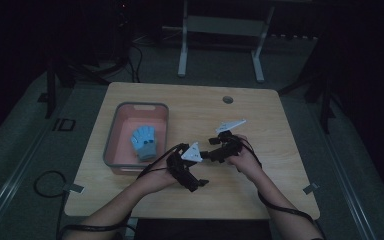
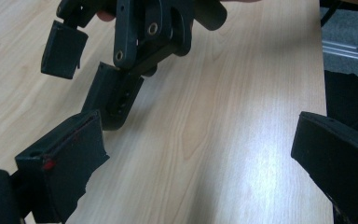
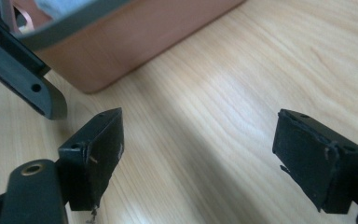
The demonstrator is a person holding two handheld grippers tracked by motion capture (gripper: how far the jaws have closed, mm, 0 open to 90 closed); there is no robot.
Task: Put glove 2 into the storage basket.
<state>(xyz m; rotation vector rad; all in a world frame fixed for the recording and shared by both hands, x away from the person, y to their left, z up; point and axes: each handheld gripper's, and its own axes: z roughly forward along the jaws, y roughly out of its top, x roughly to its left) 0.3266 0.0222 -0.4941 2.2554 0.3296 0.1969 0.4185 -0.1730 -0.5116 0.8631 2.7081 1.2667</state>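
We hold both grippers, left gripper (image 1: 196,184) and right gripper (image 1: 214,148), jaws apart and empty, mid-frame; next likely the glove (image 1: 144,141) in the tray (image 1: 111,145).

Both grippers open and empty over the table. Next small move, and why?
Probably swing the left gripper toward the light blue glove in the pink grey-rimmed tray. Both it and the right gripper stand open above bare wooden table, and the glove is the sole loose item, on the left.
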